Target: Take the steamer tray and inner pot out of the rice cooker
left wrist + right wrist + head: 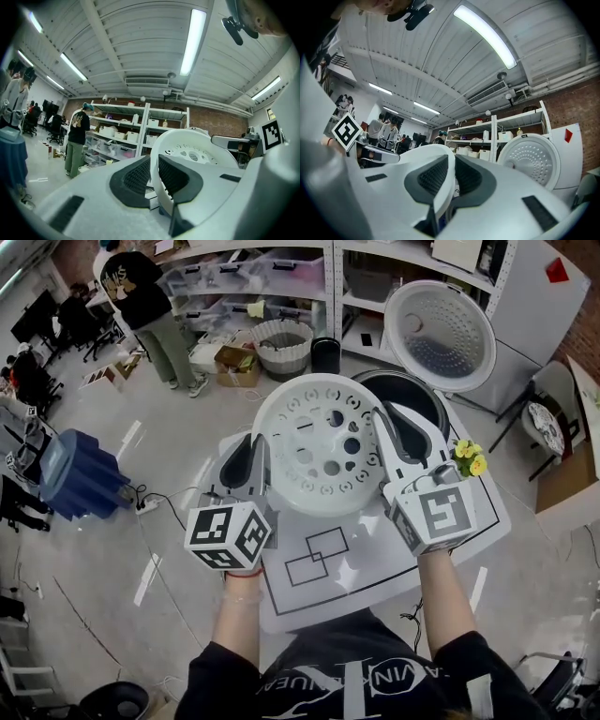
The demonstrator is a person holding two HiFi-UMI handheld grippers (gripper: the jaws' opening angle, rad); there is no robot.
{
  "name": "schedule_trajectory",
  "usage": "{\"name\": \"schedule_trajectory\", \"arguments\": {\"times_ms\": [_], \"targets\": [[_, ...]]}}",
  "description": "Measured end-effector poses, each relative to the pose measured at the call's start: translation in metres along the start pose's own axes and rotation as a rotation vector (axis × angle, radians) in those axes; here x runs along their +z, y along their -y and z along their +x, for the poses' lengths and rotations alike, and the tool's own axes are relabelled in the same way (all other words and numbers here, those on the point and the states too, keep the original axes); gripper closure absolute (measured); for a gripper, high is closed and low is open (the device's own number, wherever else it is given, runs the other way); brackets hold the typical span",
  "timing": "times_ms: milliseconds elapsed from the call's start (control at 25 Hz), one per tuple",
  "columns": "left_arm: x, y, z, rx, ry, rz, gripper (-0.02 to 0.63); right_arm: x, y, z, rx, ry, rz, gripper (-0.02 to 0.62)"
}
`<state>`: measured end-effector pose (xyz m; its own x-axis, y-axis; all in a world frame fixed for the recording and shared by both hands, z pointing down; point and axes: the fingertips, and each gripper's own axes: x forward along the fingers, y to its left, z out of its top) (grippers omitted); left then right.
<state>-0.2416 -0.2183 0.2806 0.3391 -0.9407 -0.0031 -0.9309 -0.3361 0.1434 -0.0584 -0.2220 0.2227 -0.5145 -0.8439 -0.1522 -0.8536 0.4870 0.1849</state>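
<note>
Spanning the centre of the head view, the white steamer tray [319, 446] is held by its rim between the two grippers, its perforated bottom turned toward the camera. The left gripper [255, 451] is clenched on the tray's left edge and the right gripper [386, 427] on its right edge. In the left gripper view the thin white rim is seen pinched between the dark ribbed pads [136, 178], with the bowl of the tray rising to the right of centre. In the right gripper view the same kind of grip is shown, the rim being pressed between both pads [433, 176] at lower centre.

The rice cooker [422, 401] is seen just behind the tray, right of centre, its dark round opening partly covered by the tray. Its lid [439, 334] is swung open at the upper right, the dimpled inner face turned to the camera. The cooker is set on a white table [375, 568] in the lower middle of the frame, on which two overlapping rectangles [317, 556] are outlined in black. A small bunch of yellow flowers [469, 457] is seen at the table's right side, just beside the right gripper. A blue bin [80, 474] is standing on the floor at the left edge, and a person [145, 306] is seen at the shelves in the upper left.
</note>
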Motion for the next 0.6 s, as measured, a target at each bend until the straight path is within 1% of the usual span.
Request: {"name": "schedule_trajectory", "arguments": {"times_ms": [120, 280, 440, 600], "targets": [[-0.006, -0.012, -0.009, 0.016, -0.022, -0.008, 0.554, -0.005, -0.015, 0.005, 0.008, -0.031, 0.025, 0.551], [-0.023, -0.043, -0.036, 0.033, -0.052, -0.017, 0.554, -0.017, -0.058, 0.01, 0.018, -0.066, 0.066, 0.551], [-0.041, -0.063, -0.052, 0.054, -0.087, -0.022, 0.555, -0.041, -0.08, 0.011, 0.022, -0.099, 0.072, 0.551], [-0.066, -0.079, -0.063, 0.08, -0.14, -0.041, 0.555, -0.068, -0.098, 0.013, 0.039, -0.144, 0.086, 0.551]]}}
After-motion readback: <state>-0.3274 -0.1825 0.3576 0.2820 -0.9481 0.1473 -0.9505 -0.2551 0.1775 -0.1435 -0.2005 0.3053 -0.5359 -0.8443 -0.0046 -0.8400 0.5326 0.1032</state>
